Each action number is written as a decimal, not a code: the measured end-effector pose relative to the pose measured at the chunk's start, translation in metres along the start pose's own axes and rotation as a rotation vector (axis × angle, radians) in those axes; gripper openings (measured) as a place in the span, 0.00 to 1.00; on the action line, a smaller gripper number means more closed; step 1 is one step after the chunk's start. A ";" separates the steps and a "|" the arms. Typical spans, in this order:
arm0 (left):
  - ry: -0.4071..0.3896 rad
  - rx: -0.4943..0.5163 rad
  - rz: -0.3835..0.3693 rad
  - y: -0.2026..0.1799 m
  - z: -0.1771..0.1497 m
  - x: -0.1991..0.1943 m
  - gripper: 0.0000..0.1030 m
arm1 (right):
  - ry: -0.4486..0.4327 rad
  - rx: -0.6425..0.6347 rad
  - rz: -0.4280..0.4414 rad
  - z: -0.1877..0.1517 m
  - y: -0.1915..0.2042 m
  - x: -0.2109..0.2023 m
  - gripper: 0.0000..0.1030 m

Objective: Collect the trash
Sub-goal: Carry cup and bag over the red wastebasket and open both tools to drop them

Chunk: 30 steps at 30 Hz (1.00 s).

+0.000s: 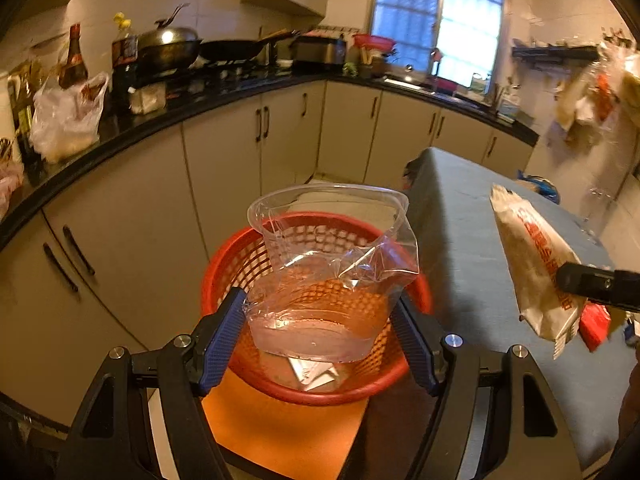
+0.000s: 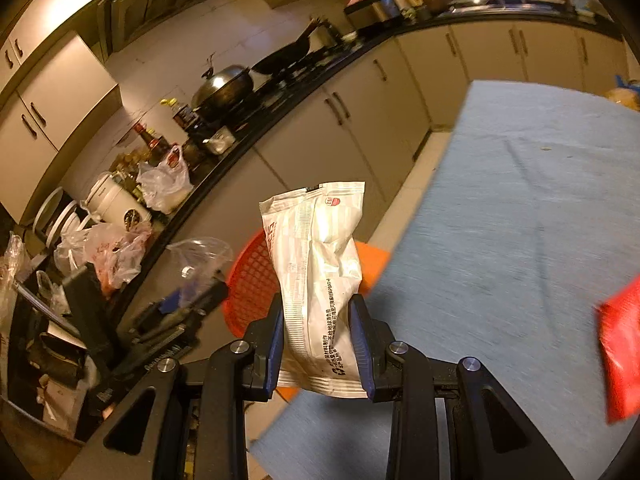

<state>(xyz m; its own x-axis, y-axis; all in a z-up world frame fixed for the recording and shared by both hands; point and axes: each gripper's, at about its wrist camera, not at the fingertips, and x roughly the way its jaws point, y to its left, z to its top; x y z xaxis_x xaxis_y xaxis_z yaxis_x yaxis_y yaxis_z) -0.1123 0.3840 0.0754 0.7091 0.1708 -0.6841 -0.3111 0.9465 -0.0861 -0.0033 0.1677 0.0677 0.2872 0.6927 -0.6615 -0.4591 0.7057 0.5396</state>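
While both grippers are loaded, each carries one piece of trash near the basket.

Left gripper (image 1: 320,328): its blue pads press on the lower sides of a crumpled clear plastic cup (image 1: 326,272), mouth tilted away from the camera.
Cup position: directly above the red mesh basket (image 1: 236,264); through the cup's wall the basket's lattice shows.
Right gripper (image 2: 320,344): jaws drawn close together, pinching a white wrapper (image 2: 316,280) near its lower end, so the packet stands upright between the pads.
Wrapper seen from the left wrist: held in the air over the table, right of the basket, with a black finger across its lower part.
Basket: stands on an orange seat (image 1: 280,428) just beside the table edge; a pale scrap (image 1: 314,374) lies at its bottom.
Table (image 2: 520,220): covered with a blue cloth; a red packet (image 2: 622,356) lies on it at the right edge of the right wrist view.
Counter (image 1: 132,128): black top along the wall, carrying a lidded wok (image 1: 170,46), bottles and plastic bags.
Beyond: cream cabinet doors below the counter, a window (image 1: 438,20) at the far end.
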 end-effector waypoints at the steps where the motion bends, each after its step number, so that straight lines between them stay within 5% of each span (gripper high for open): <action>1: 0.007 -0.008 0.002 0.004 0.000 0.005 0.70 | 0.005 0.000 0.007 0.002 0.001 0.006 0.33; 15: 0.075 -0.054 0.017 0.034 -0.005 0.046 0.70 | 0.096 0.060 0.068 0.026 0.008 0.096 0.33; 30: 0.110 -0.055 -0.001 0.036 -0.004 0.064 0.70 | 0.130 0.121 0.083 0.029 0.001 0.120 0.39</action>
<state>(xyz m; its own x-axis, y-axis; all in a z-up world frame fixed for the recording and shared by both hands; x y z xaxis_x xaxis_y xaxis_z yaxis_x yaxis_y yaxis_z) -0.0810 0.4273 0.0257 0.6364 0.1361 -0.7592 -0.3466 0.9298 -0.1239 0.0549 0.2561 0.0039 0.1380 0.7299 -0.6695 -0.3700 0.6650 0.6487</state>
